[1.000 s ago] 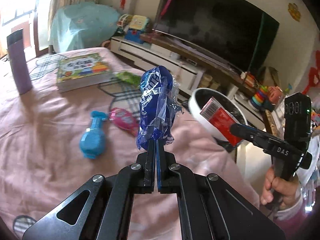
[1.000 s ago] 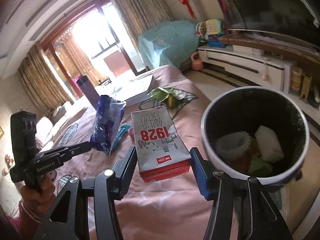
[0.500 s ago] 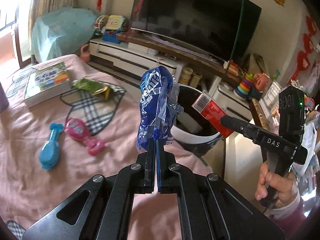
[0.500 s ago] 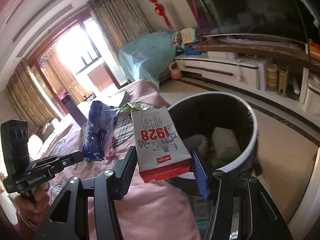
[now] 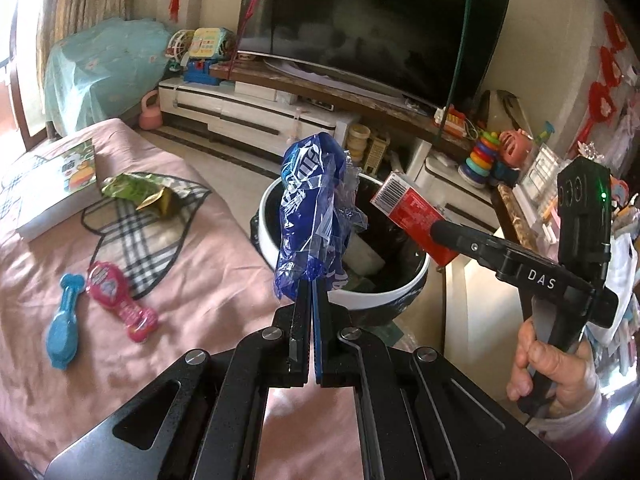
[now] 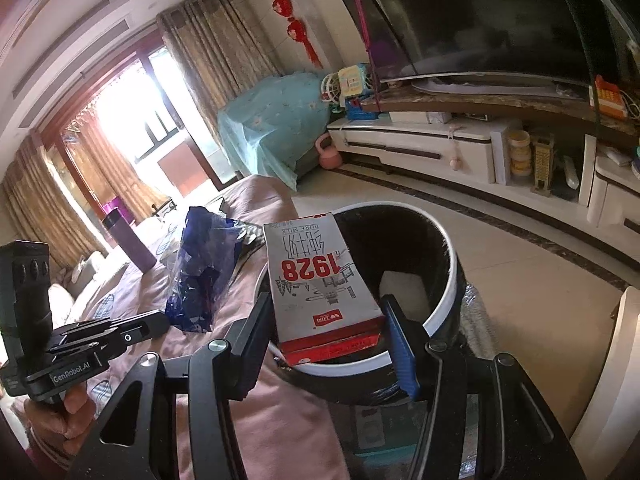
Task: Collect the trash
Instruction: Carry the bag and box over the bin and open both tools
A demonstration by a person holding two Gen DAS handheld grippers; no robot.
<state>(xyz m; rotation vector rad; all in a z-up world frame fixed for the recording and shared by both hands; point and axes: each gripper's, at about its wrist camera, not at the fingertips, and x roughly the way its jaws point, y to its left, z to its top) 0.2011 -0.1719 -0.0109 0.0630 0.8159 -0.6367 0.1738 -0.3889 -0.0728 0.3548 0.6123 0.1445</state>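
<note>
We grip a blue wrapper [image 5: 312, 216] upright in our closed left gripper [image 5: 311, 300] and a milk carton [image 6: 320, 280] lengthwise in our half-open right gripper [image 6: 328, 332], over the bin [image 6: 448, 304].

The wrapper [image 5: 312, 216] was deep blue with white print and clear crinkled film. The milk carton [image 6: 320, 280] was pale grey with red numerals and a red base. The bin [image 6: 440, 312] was white-rimmed and black inside. The cloth [image 5: 200, 280] was pink, bearing a black-and-white plaid patch [image 5: 136, 236]. Two toys, one blue [image 5: 64, 324] and one pink [image 5: 120, 304], possibly brushes, lay there.
</note>
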